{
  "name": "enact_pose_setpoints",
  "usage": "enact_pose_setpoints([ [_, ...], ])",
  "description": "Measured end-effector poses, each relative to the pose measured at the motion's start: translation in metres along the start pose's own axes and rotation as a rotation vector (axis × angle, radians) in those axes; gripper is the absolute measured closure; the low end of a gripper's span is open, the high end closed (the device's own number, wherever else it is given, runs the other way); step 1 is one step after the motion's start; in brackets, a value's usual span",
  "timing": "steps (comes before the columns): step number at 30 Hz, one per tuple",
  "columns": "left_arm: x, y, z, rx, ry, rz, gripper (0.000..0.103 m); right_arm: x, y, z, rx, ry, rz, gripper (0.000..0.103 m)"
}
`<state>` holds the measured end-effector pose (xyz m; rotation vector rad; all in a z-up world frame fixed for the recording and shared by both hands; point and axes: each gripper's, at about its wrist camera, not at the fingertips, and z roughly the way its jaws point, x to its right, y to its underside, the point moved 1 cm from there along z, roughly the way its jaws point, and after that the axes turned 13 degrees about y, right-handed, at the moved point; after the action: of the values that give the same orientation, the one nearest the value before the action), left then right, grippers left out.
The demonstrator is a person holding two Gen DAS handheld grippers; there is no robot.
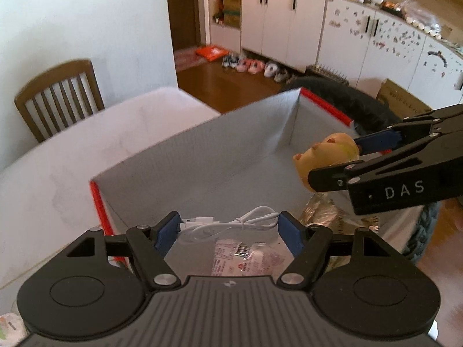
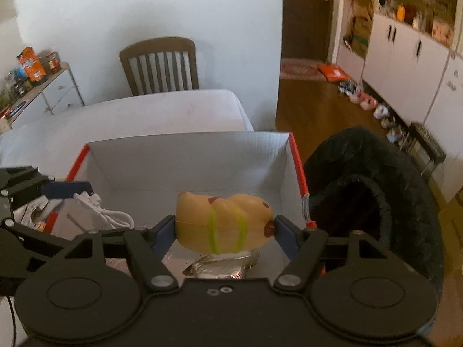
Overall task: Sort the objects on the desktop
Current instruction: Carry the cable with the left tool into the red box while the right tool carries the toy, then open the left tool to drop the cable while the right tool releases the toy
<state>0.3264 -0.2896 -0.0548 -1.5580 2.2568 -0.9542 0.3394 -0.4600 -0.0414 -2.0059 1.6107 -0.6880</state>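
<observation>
A white-walled cardboard box (image 1: 202, 150) (image 2: 188, 159) with red edges stands on the white table (image 1: 58, 173). My left gripper (image 1: 228, 225) (image 2: 65, 202) is over the box's near left part, shut on a coiled white USB cable (image 1: 202, 231) (image 2: 107, 211) that spans its blue pads. My right gripper (image 2: 224, 225) (image 1: 335, 162) hangs over the box's right part, shut on a yellow squeeze toy (image 2: 222, 217) (image 1: 327, 150) with green bands, held end to end. On the box floor lie a clear plastic packet (image 1: 246, 257) with a barcode and a silvery foil packet (image 2: 222, 269) (image 1: 321, 211).
A wooden chair (image 2: 162, 63) (image 1: 58, 95) stands at the table's far side by the white wall. A black fuzzy round seat (image 2: 376, 196) (image 1: 347, 98) sits close against the box's right side. A low drawer unit (image 2: 58, 92) with cans is at the far left.
</observation>
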Motion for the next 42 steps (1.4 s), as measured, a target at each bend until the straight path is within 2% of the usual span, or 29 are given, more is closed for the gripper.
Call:
enact_pose_setpoints([
  [4, -0.013, -0.005, 0.019, -0.060, 0.007, -0.040, 0.029, -0.005, -0.006, 0.019, -0.043, -0.018, 0.006, 0.031],
  [7, -0.015, -0.009, 0.029, -0.090, 0.008, -0.035, 0.029, -0.009, -0.011, 0.034, -0.075, -0.048, 0.007, 0.031],
  [11, -0.015, -0.011, 0.043, -0.132, -0.001, -0.019, 0.029, -0.015, -0.015, 0.054, -0.119, -0.038, -0.002, 0.031],
  [20, -0.026, -0.012, 0.063, -0.233, 0.014, -0.091, 0.029, -0.024, -0.016, 0.079, -0.197, -0.022, 0.013, 0.031],
  [25, -0.028, -0.010, 0.068, -0.280, 0.024, -0.109, 0.029, -0.029, -0.017, 0.089, -0.256, 0.005, -0.019, 0.031],
  [34, -0.028, -0.013, 0.073, -0.315, 0.036, -0.104, 0.030, -0.035, -0.021, 0.103, -0.305, 0.017, -0.045, 0.029],
  [42, -0.023, -0.014, 0.063, -0.278, 0.046, -0.089, 0.028, -0.032, -0.024, 0.102, -0.297, 0.000, -0.022, 0.028],
])
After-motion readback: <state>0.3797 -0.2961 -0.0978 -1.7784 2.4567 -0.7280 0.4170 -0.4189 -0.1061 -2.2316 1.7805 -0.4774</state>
